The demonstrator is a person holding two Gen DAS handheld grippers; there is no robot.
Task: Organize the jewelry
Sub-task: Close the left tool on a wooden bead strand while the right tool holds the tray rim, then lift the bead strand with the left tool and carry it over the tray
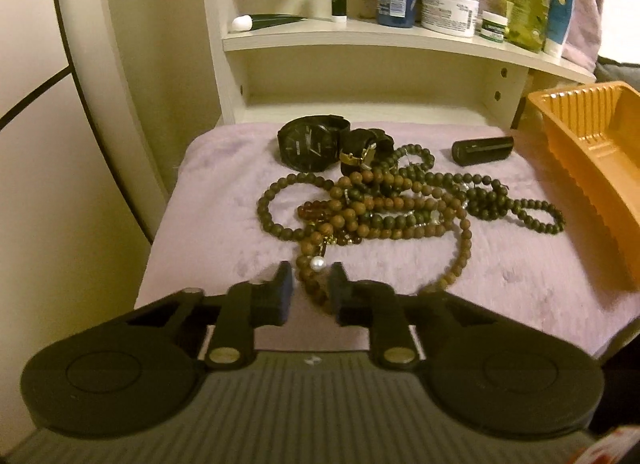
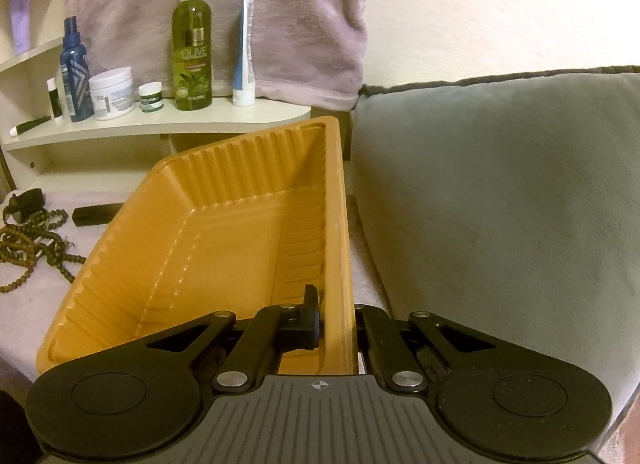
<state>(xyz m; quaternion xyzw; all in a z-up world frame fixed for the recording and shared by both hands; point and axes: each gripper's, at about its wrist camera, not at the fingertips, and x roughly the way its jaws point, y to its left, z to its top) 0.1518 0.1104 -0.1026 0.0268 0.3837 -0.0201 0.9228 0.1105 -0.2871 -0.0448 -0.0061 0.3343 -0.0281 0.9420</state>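
The left tongs (image 1: 310, 288) stand apart, low over the lilac cloth (image 1: 208, 200), their tips flanking the near end of a brown bead strand (image 1: 316, 284) just below a white pearl (image 1: 317, 263). The tangled beads (image 1: 384, 200) lie mid-cloth, with a black watch (image 1: 306, 142) touching their far edge and a small black case (image 1: 482, 150) just to the right. The right tongs (image 2: 334, 316) are clamped on the right wall of the orange tray (image 2: 224, 200), which sits tilted beside the beads with a grey cushion (image 2: 500, 192) on its right.
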